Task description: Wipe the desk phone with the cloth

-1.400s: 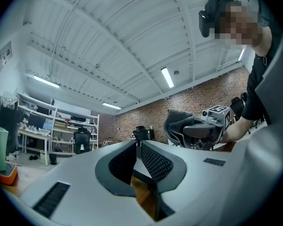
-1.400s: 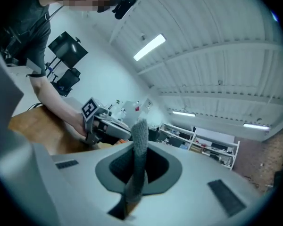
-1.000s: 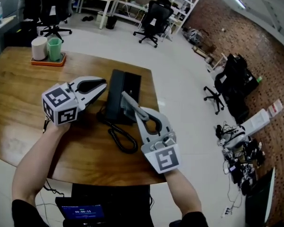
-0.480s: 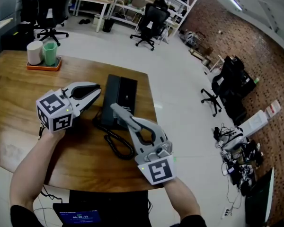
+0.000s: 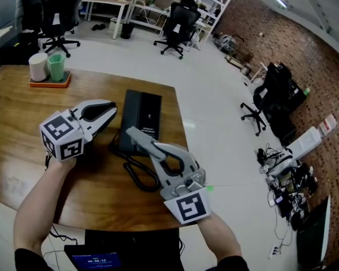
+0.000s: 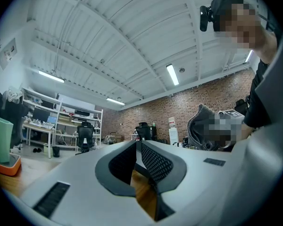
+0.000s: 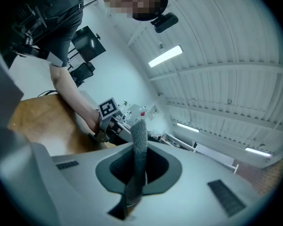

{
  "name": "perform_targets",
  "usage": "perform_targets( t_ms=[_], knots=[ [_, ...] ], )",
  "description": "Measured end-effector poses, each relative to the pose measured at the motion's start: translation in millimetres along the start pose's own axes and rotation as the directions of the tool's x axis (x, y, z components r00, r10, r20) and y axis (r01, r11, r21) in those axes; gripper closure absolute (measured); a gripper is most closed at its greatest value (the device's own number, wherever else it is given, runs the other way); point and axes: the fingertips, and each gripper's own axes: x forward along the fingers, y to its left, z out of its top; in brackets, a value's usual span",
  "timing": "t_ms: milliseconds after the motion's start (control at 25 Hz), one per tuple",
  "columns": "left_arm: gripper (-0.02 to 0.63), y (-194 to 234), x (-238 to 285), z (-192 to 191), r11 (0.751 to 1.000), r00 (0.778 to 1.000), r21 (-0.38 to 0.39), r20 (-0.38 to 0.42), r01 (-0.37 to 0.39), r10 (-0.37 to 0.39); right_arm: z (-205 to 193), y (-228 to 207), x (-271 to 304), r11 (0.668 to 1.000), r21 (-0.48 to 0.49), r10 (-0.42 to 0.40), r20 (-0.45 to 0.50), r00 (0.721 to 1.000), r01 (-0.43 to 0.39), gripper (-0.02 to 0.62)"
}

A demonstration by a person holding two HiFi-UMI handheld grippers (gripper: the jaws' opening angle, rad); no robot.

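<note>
The black desk phone point(image 5: 142, 116) lies on the wooden table point(image 5: 22, 117), its coiled cord point(image 5: 139, 172) looping toward me. My right gripper point(image 5: 131, 133) is shut on a grey cloth point(image 5: 139, 136), which is pressed to the phone's near end. In the right gripper view the cloth point(image 7: 138, 147) stands up between the jaws of the right gripper point(image 7: 140, 150). My left gripper point(image 5: 112, 108) hovers just left of the phone, shut and holding nothing. In the left gripper view its jaws point(image 6: 137, 146) meet with only wood showing behind them.
An orange tray point(image 5: 46, 82) with a white cup point(image 5: 38, 65) and a green cup point(image 5: 56, 65) stands at the table's far left. The table's right edge point(image 5: 183, 145) runs close beside the phone. Office chairs point(image 5: 177, 17) stand on the floor beyond.
The right gripper has drawn the cloth from the phone's middle toward its near left end. The left gripper has stayed beside the phone.
</note>
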Motion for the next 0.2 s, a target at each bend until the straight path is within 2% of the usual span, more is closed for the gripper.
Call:
perform_targets(
  t_ms=[200],
  knots=[
    [0.584,1.1,1.8,-4.0,1.000,1.000,0.001,0.004,-0.006,0.006,-0.8,0.3,-1.5,1.000,-0.010,0.004,0.008,1.000,-0.004,0.572]
  ],
)
